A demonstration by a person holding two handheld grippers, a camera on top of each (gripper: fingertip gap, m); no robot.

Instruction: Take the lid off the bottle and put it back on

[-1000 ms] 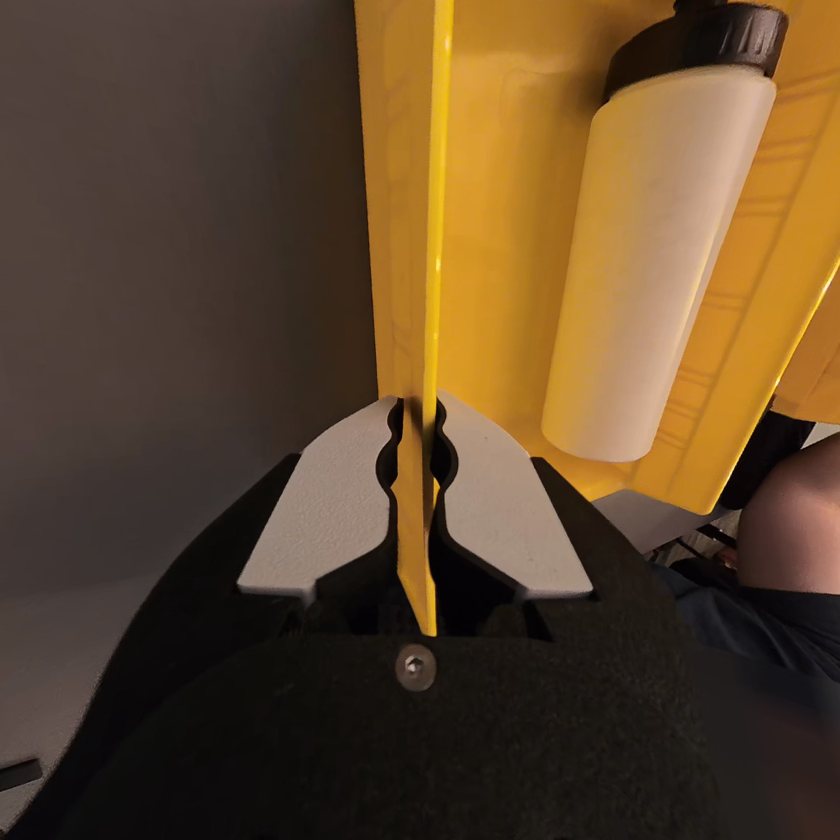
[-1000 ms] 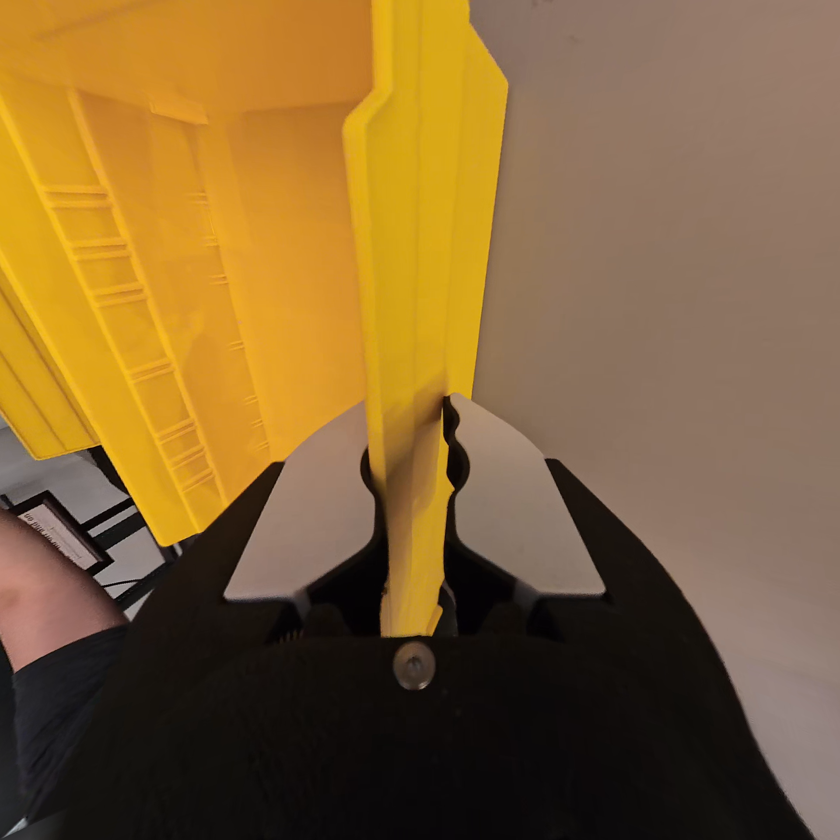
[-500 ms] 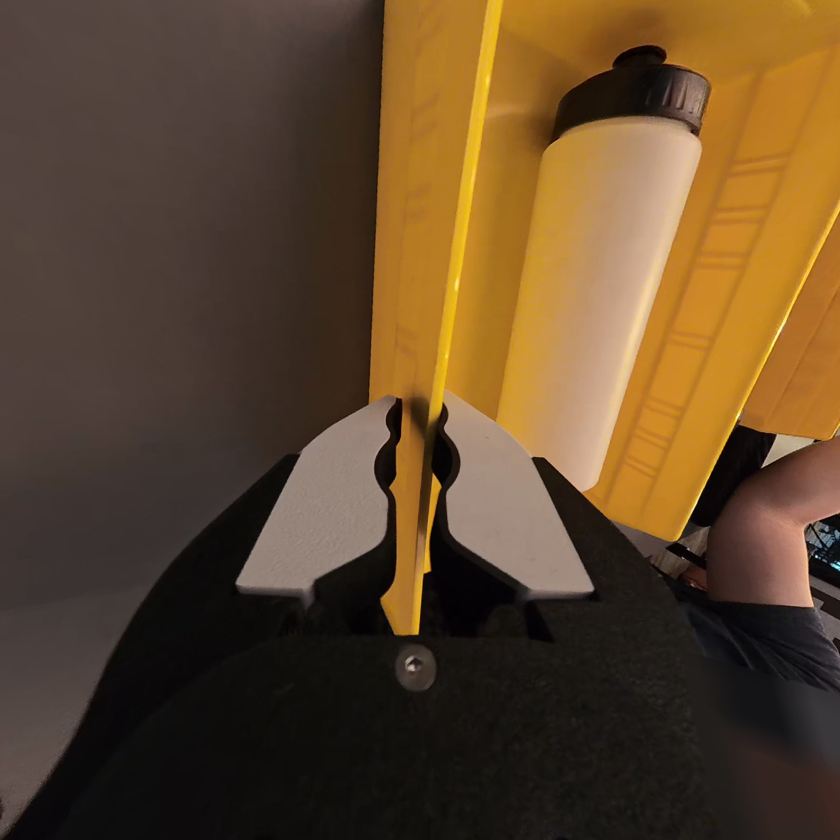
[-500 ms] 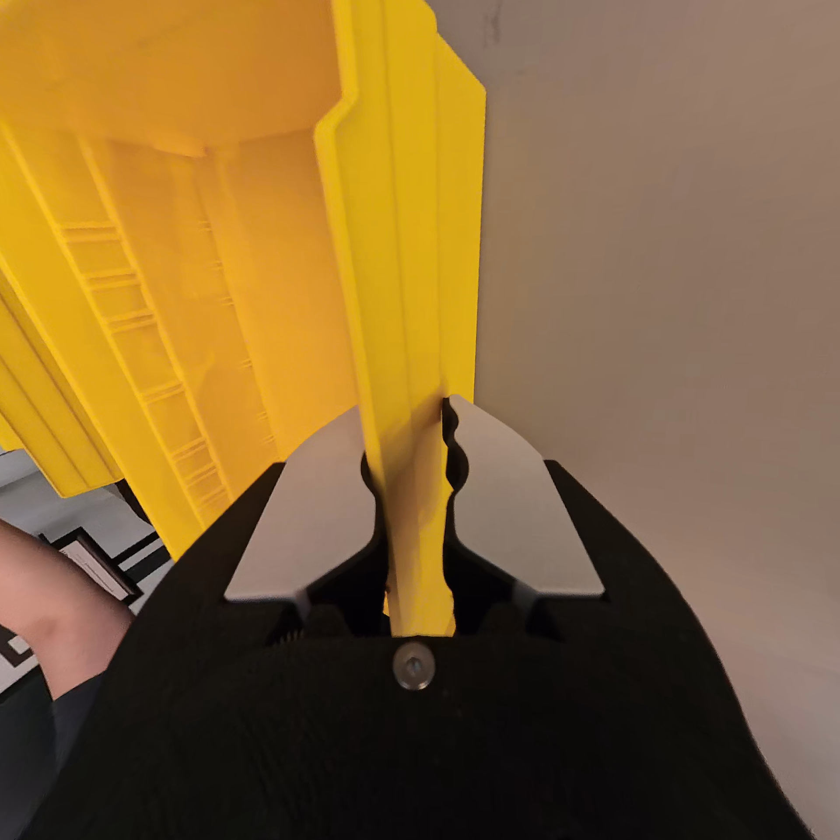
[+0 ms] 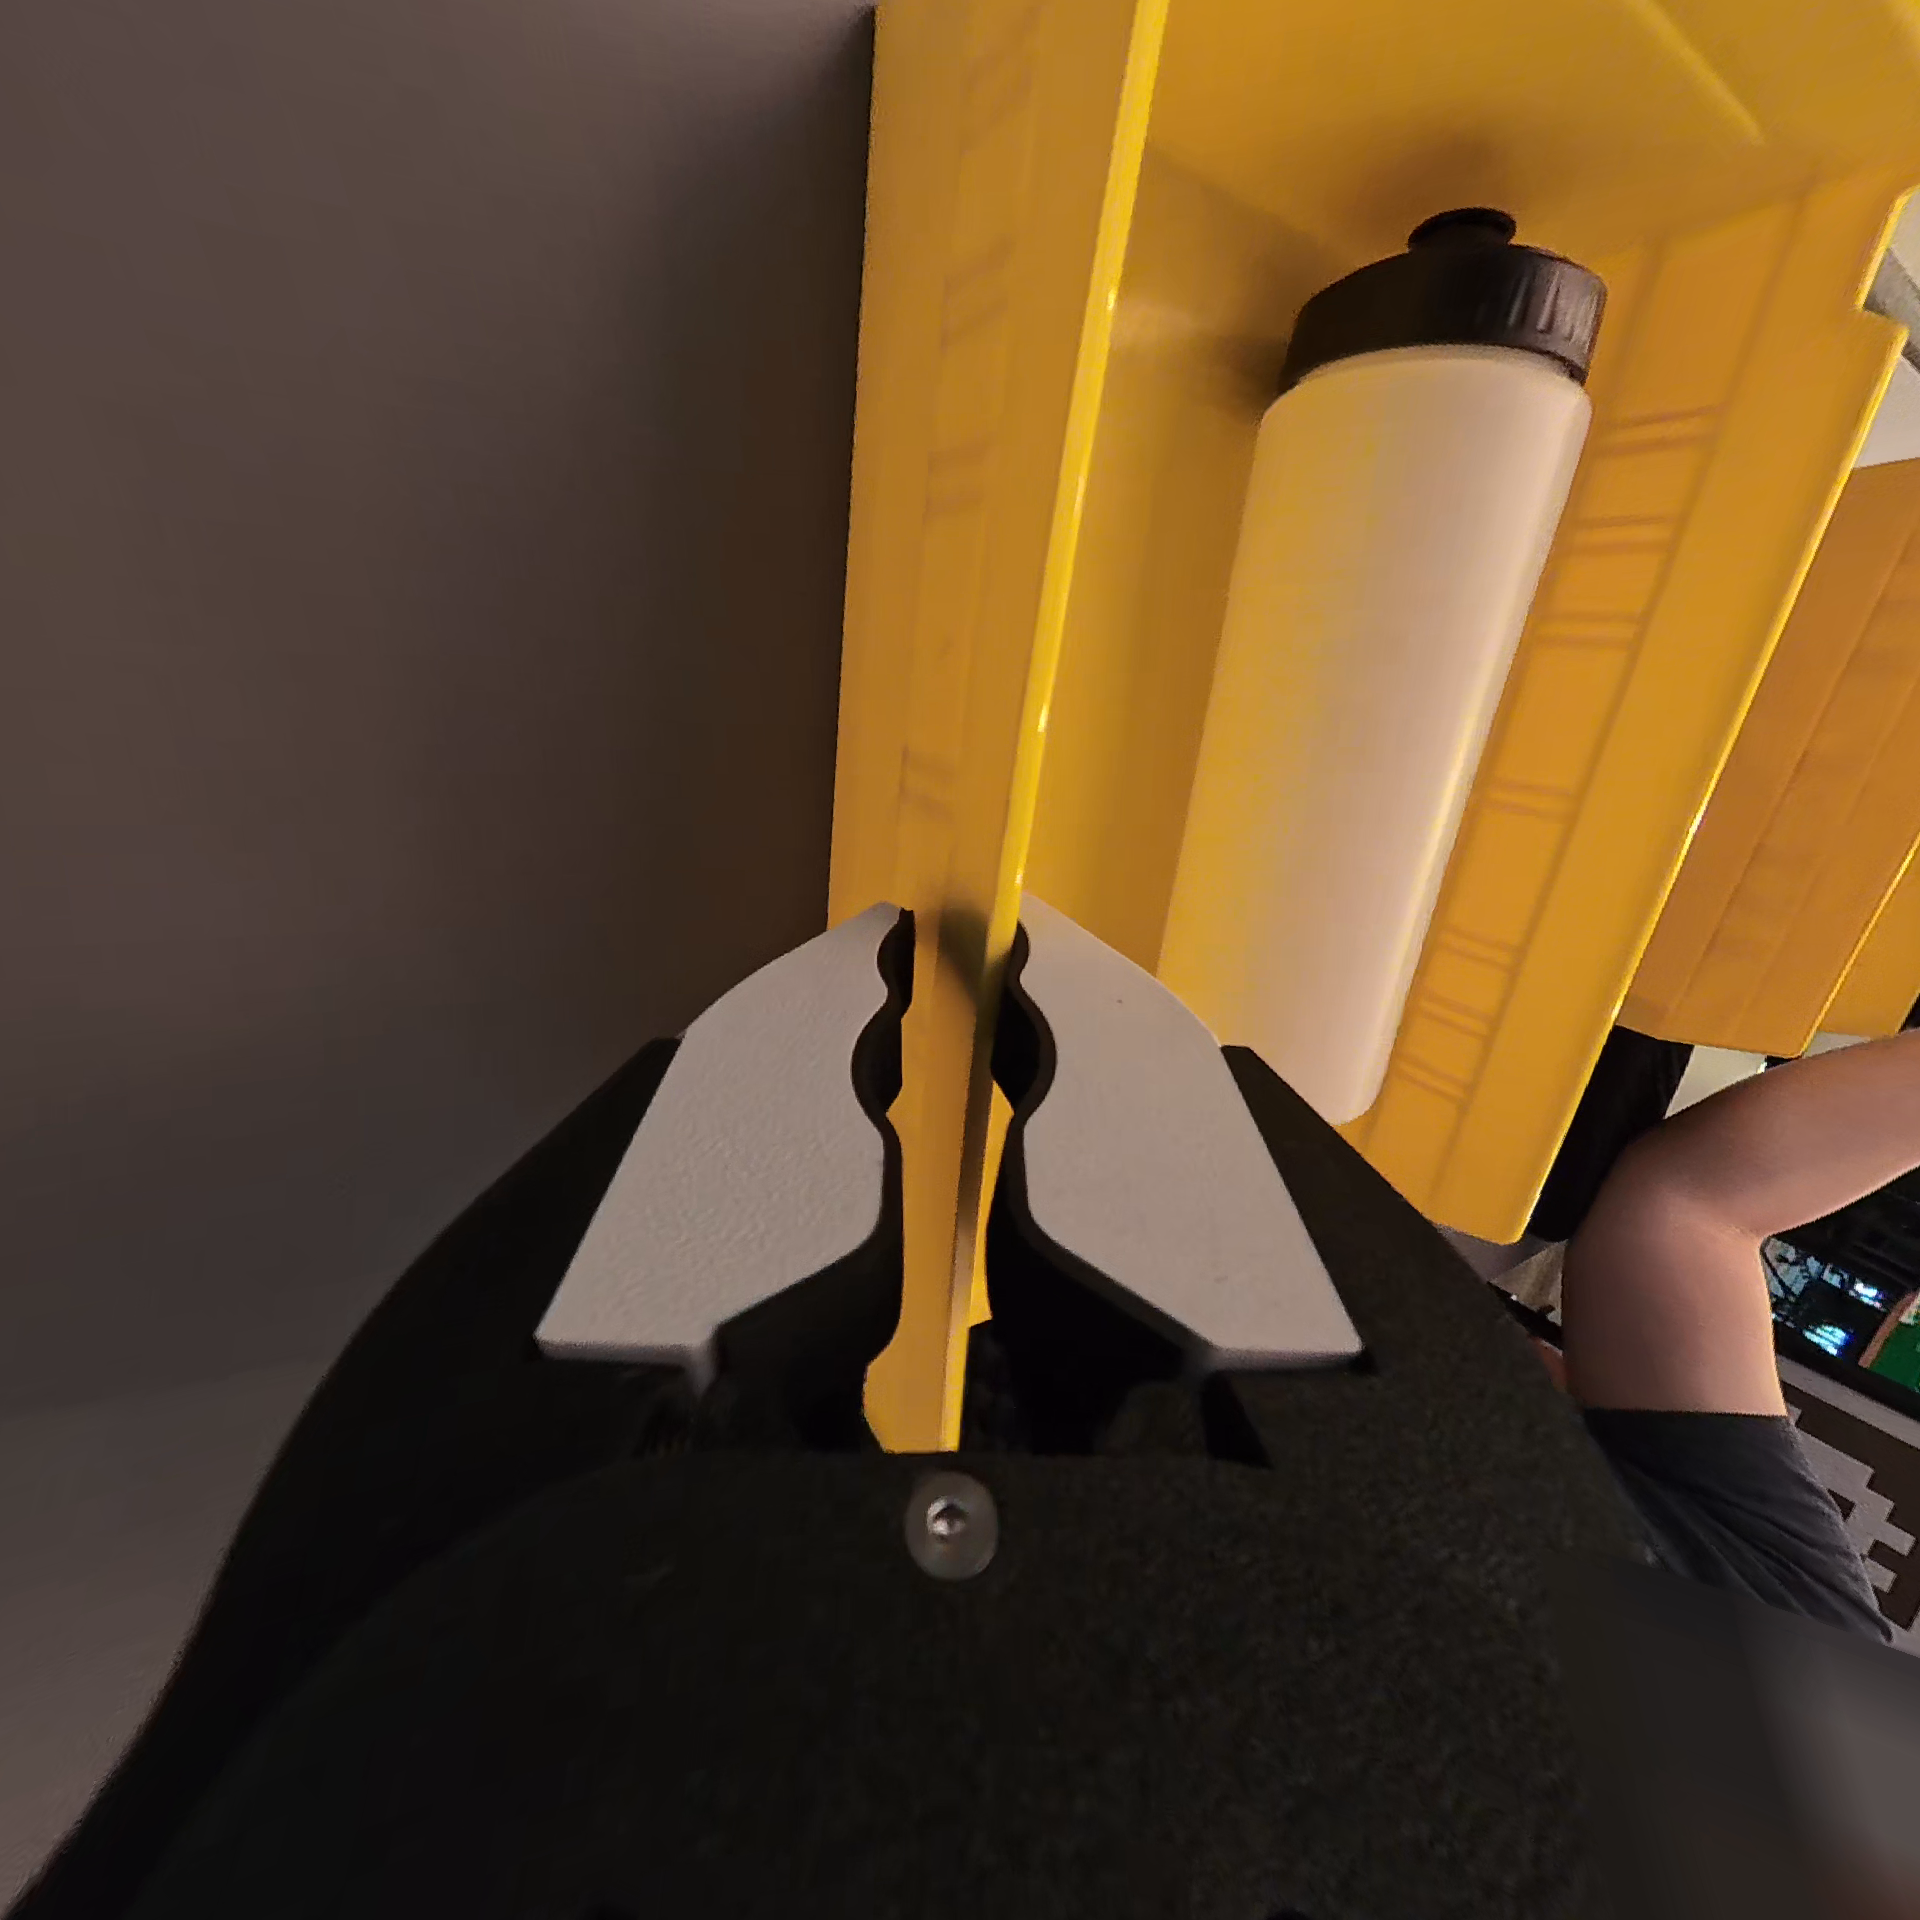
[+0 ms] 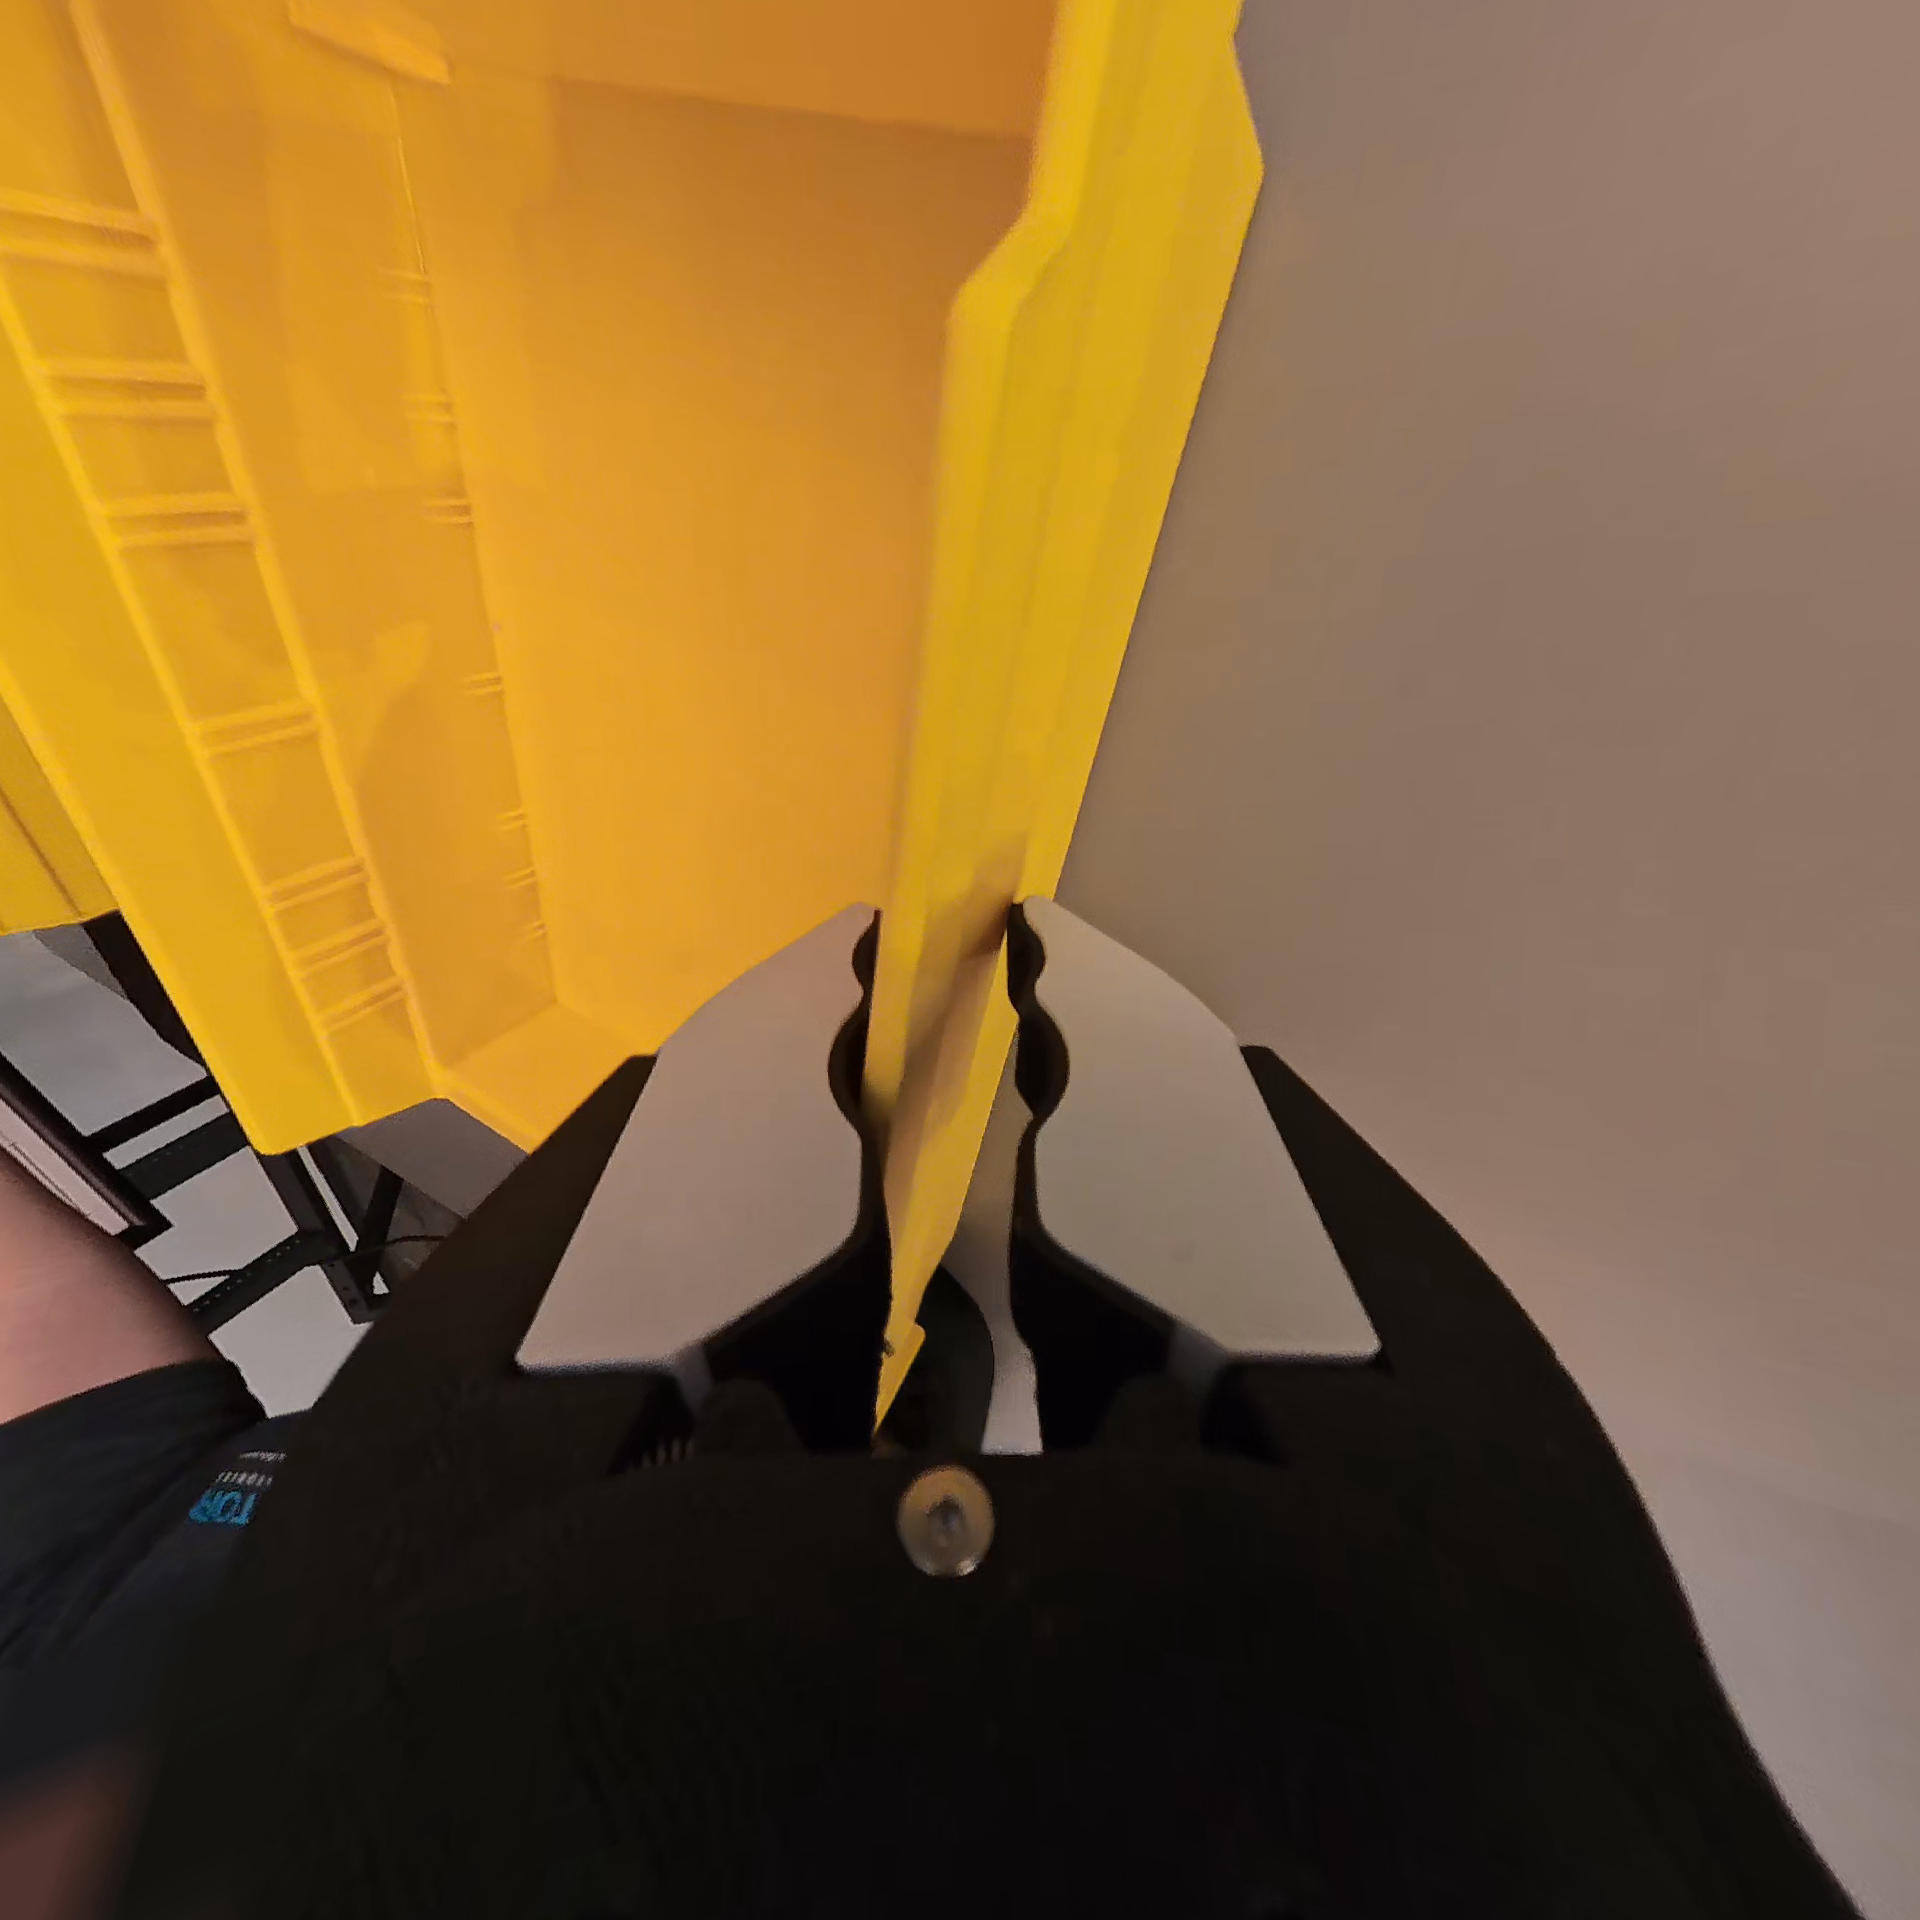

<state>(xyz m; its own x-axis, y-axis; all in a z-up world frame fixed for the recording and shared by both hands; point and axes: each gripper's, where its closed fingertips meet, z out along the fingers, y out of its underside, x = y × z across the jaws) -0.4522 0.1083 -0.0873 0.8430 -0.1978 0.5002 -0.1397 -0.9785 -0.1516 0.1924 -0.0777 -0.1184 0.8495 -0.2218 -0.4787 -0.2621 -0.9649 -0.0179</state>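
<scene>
**Both grippers clamped on the yellow bin, bottle lying inside**

The left gripper [image 5: 956, 925] points up the middle of its frame, its jaws closed almost together on the thin edge of a yellow bin [image 5: 1174, 436] wall that runs from the lower centre to the top. The right gripper [image 6: 943, 914] points the same way in its own frame, jaws drawn in on the thicker folded rim of the yellow bin [image 6: 707, 582], with only a slight gap showing on the right side of the rim. A bare forearm [image 5: 1714, 1195] with a dark sleeve sits at the right edge of the left wrist view.

The grey fingers [image 5: 748, 1174] are flat, matt plates with wavy black inner pads, set in a black, felt-like body with a single screw below. The bin is glossy moulded plastic with stepped ribs on its walls. The bottle [image 5: 1382, 707] lies in the upper right of the left wrist view, against the bin's inner surface: a smooth, cloudy white cylinder. Its lid [image 5: 1444, 301] is on, dark brown, round and ribbed, with a small spout. Behind the bin in both views is a plain, dull wall [image 5: 416, 520].
</scene>
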